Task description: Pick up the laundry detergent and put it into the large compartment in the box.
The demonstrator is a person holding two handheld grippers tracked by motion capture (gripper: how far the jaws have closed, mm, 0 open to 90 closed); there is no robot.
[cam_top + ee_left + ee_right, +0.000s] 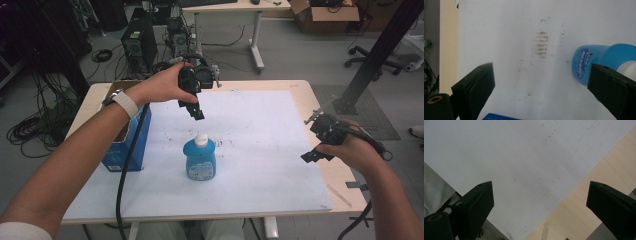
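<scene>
Blue bottle (200, 159) upright mid-table on white sheet (260, 150), white cap up. Left gripper (195, 111) hovers just above it, jaws spread, empty. Right gripper (312, 156) near table's right edge, jaws wide, empty.

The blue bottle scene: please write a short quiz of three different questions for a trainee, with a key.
1. True or false: the left gripper is closed on the blue bottle.
2. Which thing stands at the left edge of the table? A) a blue box, B) a red cup, C) a metal bowl.
3. Fill in: the cap of the bottle is ____ in colour.

Key
1. False. The left gripper hangs above and behind the bottle, jaws wide apart with nothing between them; the right gripper is open too, at the right edge of the white board.
2. A, the blue box.
3. White.
</scene>
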